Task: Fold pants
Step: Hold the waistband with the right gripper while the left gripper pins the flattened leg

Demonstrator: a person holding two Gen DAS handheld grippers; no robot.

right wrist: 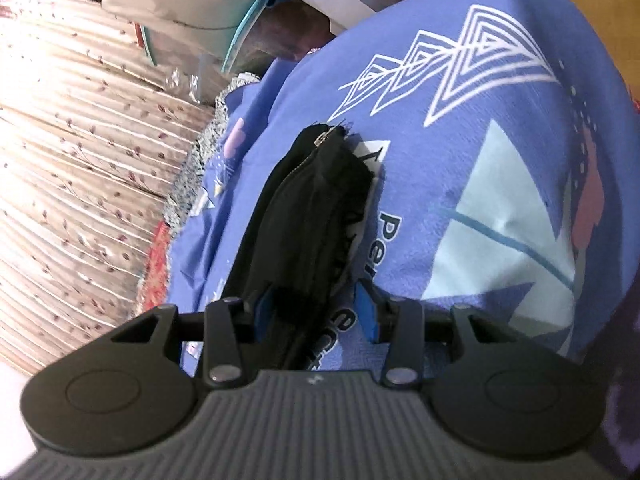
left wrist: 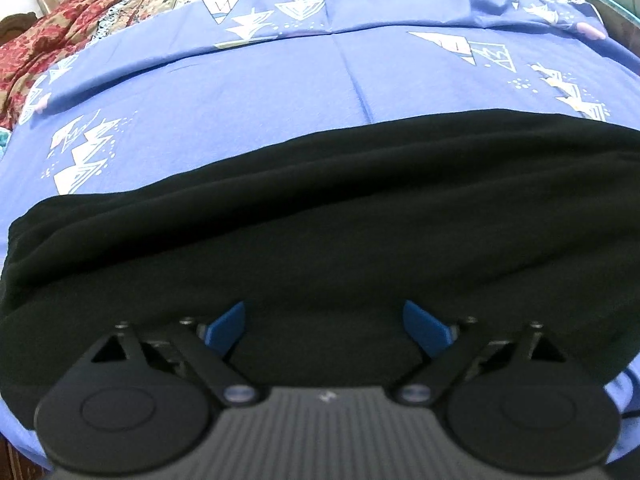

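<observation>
Black pants (left wrist: 320,216) lying folded in a thick bundle on a blue sheet (left wrist: 260,88) printed with white triangle patterns, spread over a bed. In the left wrist view: bundle stretched across the whole width, nearest edge right under the left tool (left wrist: 325,326). Left tool spread wide, blue pads (left wrist: 228,326) well apart, hovering over the dark cloth with nothing pinched between them; whether the pad tips touch the fabric cannot be told. Beyond the pants, bare blue sheet with a crease line, then a red and patterned quilt (left wrist: 80,12) at the far edge.

In the right wrist view: end of the folded pants (right wrist: 316,208) seen edge-on, a zipper (right wrist: 320,140) showing at the far tip, the bundle running back toward the camera. Right tool (right wrist: 316,312) at a middling width, rolled to one side, with the near end of the black cloth between its blue pads; left-hand pad against the fabric, right-hand pad (right wrist: 366,316) apart from it with sheet showing in the gap. A pleated pale curtain (right wrist: 80,160) to the left, clutter and a teal-rimmed container (right wrist: 240,40) behind the bed.
</observation>
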